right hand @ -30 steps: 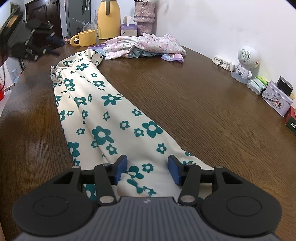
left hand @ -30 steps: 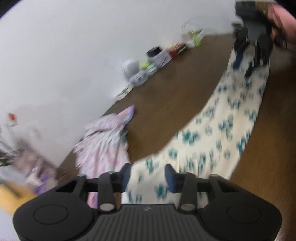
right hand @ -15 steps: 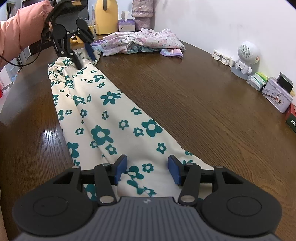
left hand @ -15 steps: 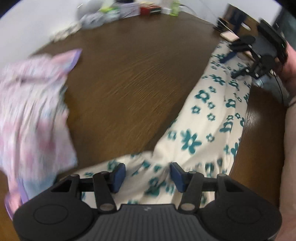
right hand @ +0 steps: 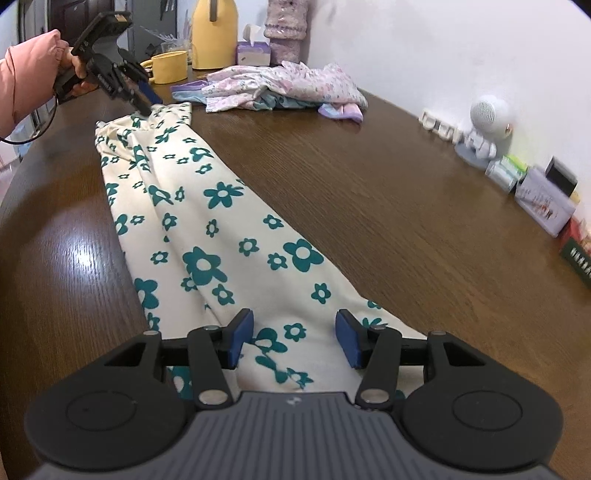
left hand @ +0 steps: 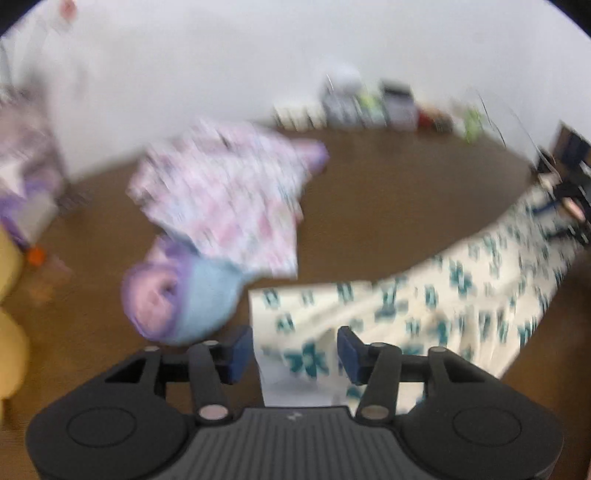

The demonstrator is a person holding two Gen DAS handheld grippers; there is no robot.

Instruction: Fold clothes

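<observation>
A long cream garment with teal flowers (right hand: 207, 236) lies stretched along the brown table (right hand: 406, 206). My right gripper (right hand: 294, 338) is open and hovers just over its near end. My left gripper (left hand: 295, 350) is open over the far end's corner (left hand: 306, 332); it also shows in the right wrist view (right hand: 142, 99), its fingertips (right hand: 144, 109) touching or just above that far edge. The left wrist view is blurred.
A pile of pink and purple floral clothes (right hand: 284, 88) lies beyond the far end, close to the left gripper (left hand: 221, 206). A yellow mug (right hand: 168, 66), yellow jug (right hand: 214, 33), tissue box (right hand: 253, 51) and small items (right hand: 484, 129) line the wall.
The left gripper has swung across and come down to the far corner of the flowered garment beside the pink pile. The right gripper has stayed in place, open.
</observation>
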